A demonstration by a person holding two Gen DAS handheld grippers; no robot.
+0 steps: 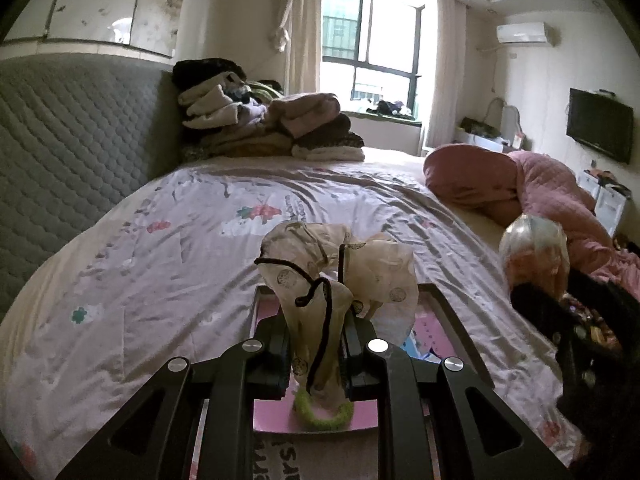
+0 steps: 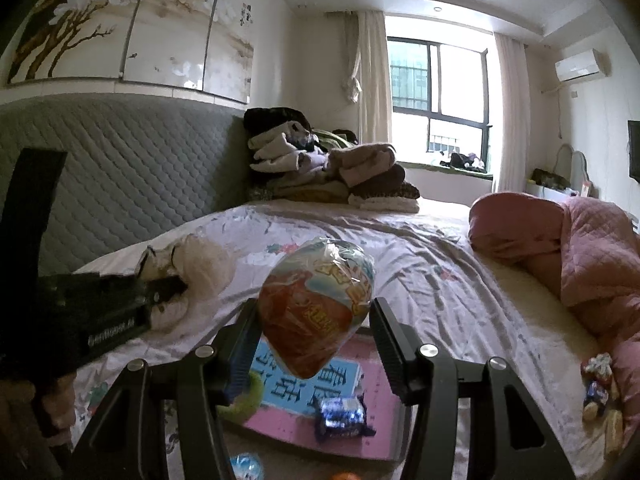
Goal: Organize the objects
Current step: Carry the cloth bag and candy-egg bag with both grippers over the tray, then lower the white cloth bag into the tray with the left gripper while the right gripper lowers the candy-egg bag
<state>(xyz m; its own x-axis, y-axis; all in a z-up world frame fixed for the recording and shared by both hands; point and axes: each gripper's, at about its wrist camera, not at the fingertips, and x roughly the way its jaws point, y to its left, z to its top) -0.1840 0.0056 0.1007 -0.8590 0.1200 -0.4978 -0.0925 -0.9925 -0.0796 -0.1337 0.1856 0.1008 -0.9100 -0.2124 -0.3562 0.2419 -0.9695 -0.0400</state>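
Observation:
My left gripper (image 1: 316, 344) is shut on a cream drawstring pouch (image 1: 340, 276) with a black cord, held above a pink tray (image 1: 276, 416) on the bed. A green hair ring (image 1: 324, 416) lies on the tray under it. My right gripper (image 2: 312, 328) holds a plastic-wrapped egg-shaped toy (image 2: 316, 308) between its fingers above the same tray (image 2: 380, 412). A blue candy wrapper (image 2: 340, 416) lies on the tray. The left gripper with the pouch (image 2: 188, 272) shows at the left of the right wrist view; the egg toy (image 1: 534, 252) shows at the right of the left wrist view.
The bed (image 1: 160, 248) has a pale printed sheet. Folded clothes (image 1: 272, 124) are piled at its far end by the grey headboard (image 1: 72, 136). A pink quilt (image 2: 580, 256) lies at the right. Small snacks (image 2: 598, 384) lie at the right edge.

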